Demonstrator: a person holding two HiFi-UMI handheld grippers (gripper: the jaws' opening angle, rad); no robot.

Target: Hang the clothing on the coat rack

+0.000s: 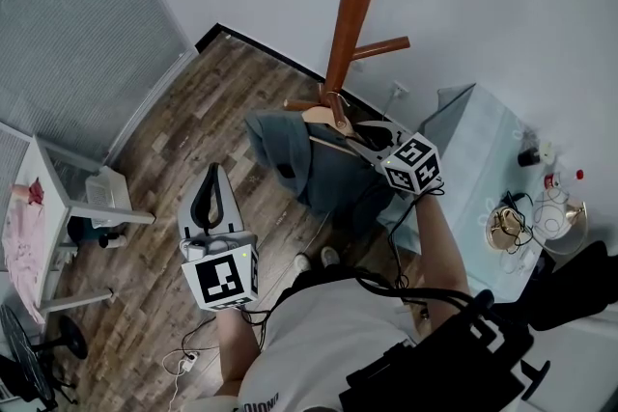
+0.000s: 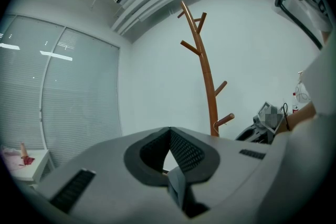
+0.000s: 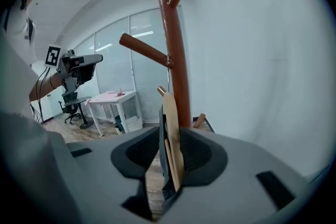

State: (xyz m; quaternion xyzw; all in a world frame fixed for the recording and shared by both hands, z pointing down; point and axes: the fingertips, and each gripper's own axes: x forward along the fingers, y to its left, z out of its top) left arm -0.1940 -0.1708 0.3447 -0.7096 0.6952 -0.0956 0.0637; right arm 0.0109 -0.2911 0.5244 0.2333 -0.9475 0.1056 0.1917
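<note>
The wooden coat rack (image 1: 343,24) stands by the white wall, its pegs angled upward. A dark blue-grey garment (image 1: 323,164) hangs on a wooden hanger (image 1: 323,116) close to the pole, beside a low peg. My right gripper (image 1: 352,132) reaches to the hanger's right shoulder. In the right gripper view the hanger (image 3: 171,134) and the garment's edge (image 3: 161,157) stand between the jaws of the right gripper (image 3: 168,136), against the right pad with a gap on the left, so it is open. My left gripper (image 1: 210,174) hovers apart at lower left, its pads (image 2: 184,149) meeting, empty.
A white table (image 1: 48,198) with a pink item stands at the left, with a white bin (image 1: 106,193) beside it. A pale blue table (image 1: 473,135) at the right carries a kettle and cups (image 1: 555,217). Cables (image 1: 183,362) lie on the wood floor.
</note>
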